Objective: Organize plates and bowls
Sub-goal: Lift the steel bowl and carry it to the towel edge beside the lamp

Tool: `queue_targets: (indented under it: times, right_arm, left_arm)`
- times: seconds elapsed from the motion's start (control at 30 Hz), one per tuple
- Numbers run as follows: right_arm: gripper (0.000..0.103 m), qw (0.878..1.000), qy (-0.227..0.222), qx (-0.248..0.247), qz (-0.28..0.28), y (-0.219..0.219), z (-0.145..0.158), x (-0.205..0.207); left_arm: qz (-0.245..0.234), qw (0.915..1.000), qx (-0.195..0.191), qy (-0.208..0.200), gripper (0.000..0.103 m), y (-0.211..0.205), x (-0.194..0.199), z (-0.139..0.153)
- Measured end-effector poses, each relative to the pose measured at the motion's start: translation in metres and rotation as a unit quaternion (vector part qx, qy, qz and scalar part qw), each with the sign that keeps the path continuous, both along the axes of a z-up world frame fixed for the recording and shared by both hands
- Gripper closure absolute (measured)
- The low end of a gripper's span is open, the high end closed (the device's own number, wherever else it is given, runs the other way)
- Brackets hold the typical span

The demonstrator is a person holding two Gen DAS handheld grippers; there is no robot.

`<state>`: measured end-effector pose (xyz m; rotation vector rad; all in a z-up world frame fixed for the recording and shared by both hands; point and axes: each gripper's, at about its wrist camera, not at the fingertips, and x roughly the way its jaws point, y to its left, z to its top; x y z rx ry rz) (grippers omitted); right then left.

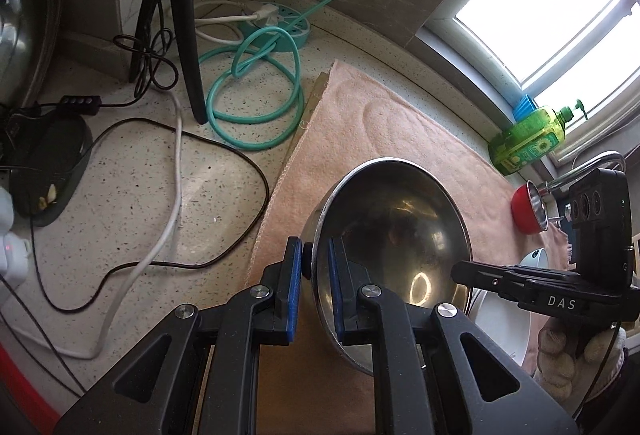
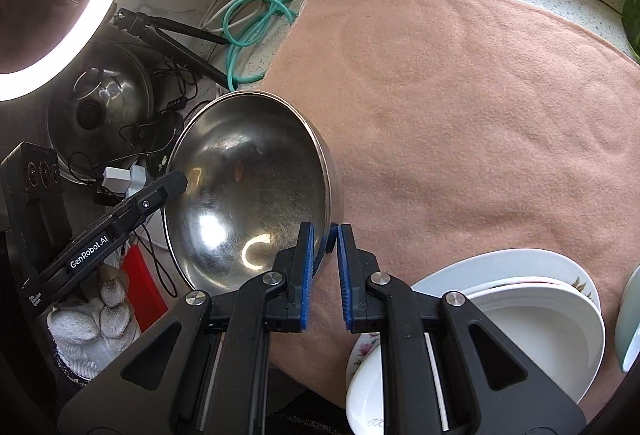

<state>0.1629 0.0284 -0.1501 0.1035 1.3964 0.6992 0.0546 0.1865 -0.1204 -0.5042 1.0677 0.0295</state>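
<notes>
A large round stainless-steel bowl [image 1: 392, 247] is held tilted above a peach-pink cloth mat [image 1: 360, 131] by both grippers at once, one on each side of its rim. In the left wrist view the left gripper [image 1: 315, 275], black with blue pads, has its fingers drawn narrow onto the bowl's near-left rim, one pad inside the bowl and one outside. In the right wrist view the right gripper [image 2: 325, 255] clamps the bowl's [image 2: 248, 191] lower right rim in the same way, the rim's edge passing between its blue pads. Each gripper shows in the other's view too, held by a hand in a white knit glove [image 2: 86, 323], at the lower left of the right wrist frame. At the lower right of that frame a stack of white ceramic plates [image 2: 532, 315] lies on the mat, some with floral print; how many there are is hard to tell, as the gripper covers part. A pale green vessel's edge [image 2: 628, 327] peeks in at the far right. In the left wrist view a coiled teal cable [image 1: 256, 107] lies on the speckled countertop [image 1: 132, 195] at upper centre, a green soap bottle [image 1: 528, 139] stands by the window at the right, and a small red-and-steel cup [image 1: 530, 209] lies on its side near the mat's right edge.
</notes>
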Motion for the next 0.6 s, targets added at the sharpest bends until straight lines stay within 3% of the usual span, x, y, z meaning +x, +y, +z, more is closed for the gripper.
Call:
queue_targets:
  times: [0.6]
  right_arm:
    - [0.09,1.0,-0.008,-0.009,0.017,0.0051,-0.003,-0.0025]
  left_arm:
    - [0.002,0.9998,-0.004,0.019,0.09,0.0046,-0.0014,-0.0092]
